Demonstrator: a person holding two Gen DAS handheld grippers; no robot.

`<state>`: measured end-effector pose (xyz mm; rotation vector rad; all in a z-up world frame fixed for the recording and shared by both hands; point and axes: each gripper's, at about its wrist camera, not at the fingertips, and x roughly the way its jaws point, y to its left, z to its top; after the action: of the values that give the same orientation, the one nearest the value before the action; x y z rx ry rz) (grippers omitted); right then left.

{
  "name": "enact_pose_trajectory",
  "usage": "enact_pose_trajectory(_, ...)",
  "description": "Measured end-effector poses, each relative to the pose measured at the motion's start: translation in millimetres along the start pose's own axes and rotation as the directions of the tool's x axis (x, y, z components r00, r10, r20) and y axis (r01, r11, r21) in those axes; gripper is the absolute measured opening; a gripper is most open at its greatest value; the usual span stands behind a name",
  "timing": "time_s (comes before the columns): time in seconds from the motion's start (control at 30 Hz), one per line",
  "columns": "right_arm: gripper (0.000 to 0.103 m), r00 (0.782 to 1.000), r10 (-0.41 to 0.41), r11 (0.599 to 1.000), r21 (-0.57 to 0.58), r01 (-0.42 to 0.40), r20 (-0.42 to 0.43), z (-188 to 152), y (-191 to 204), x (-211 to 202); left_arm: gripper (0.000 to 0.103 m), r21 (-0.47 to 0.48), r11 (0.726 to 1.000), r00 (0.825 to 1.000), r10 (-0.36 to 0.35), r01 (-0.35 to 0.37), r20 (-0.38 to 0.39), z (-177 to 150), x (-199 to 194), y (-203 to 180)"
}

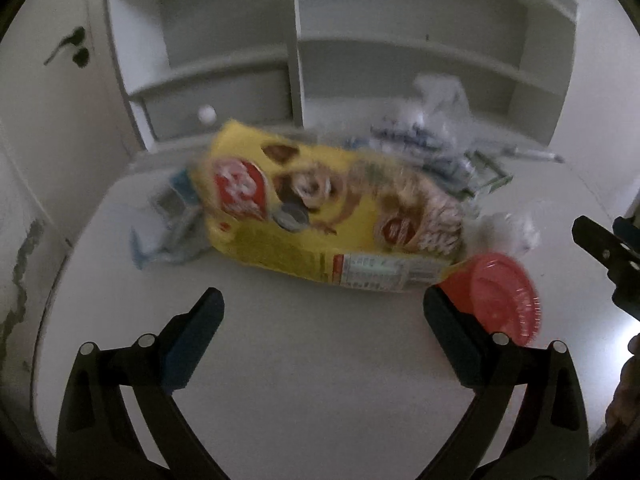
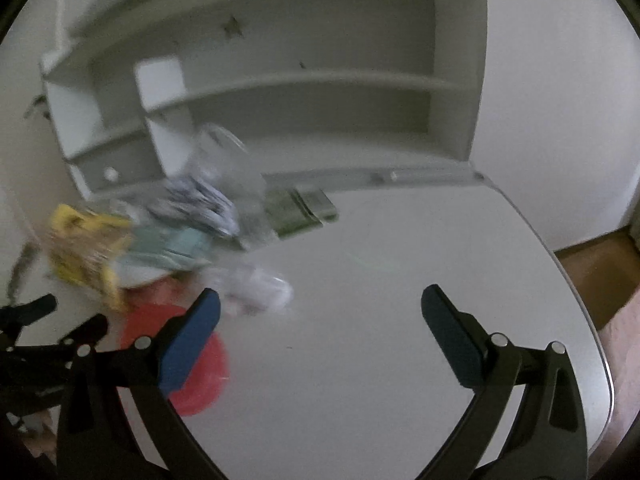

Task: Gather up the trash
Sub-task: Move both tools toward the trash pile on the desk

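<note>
A yellow snack bag [image 1: 320, 216] lies across the white table [image 1: 312, 380], just beyond my left gripper [image 1: 324, 300], which is open and holds nothing. A red plastic lid [image 1: 500, 296] rests by its right finger. Clear crumpled plastic [image 1: 508, 228] and blue-white wrappers [image 1: 420, 148] lie behind the bag. In the right wrist view my right gripper [image 2: 320, 300] is open over bare table, the red lid [image 2: 196, 364] partly behind its left finger. The yellow bag [image 2: 84, 252], a pale blue wrapper [image 2: 168, 252] and crumpled clear plastic [image 2: 256, 288] sit to its left. Both views are blurred.
A white shelf unit [image 1: 296, 64] with a small drawer [image 1: 208, 112] stands at the table's back. A green-framed flat item [image 2: 304, 208] lies by the shelf. The table's curved edge [image 2: 580, 300] drops to a brown floor on the right.
</note>
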<state>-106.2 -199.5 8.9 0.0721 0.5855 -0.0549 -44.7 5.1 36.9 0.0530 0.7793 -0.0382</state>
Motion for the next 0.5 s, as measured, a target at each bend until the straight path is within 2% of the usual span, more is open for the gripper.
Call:
enact_pose_trajectory(0.13,0.097,0.996,0.087,0.996,0.007,-0.088,0.026,-2,1,-28,0.097,0.011,1.0,0.999,0.023,-0.024,0.044,-3,-25,2)
enact_pose_trajectory(0.23,0.097,0.997,0.071,0.997,-0.016,-0.071,0.029,-3,6,-43,0.097,0.008,0.999,0.996,0.052,-0.053,0.079,-7,-43,6)
enact_pose_trajectory(0.37,0.097,0.998,0.042,0.998,-0.05,-0.04,0.037,-15,9,-54,0.097,-0.017,0.999,0.994,0.052,-0.05,0.098,-13,-59,14)
enact_pose_trajectory(0.5,0.097,1.0,0.023,0.996,-0.081,-0.023,0.005,-32,9,-53,0.097,-0.035,0.997,0.993,0.068,-0.065,0.097,-15,-71,19)
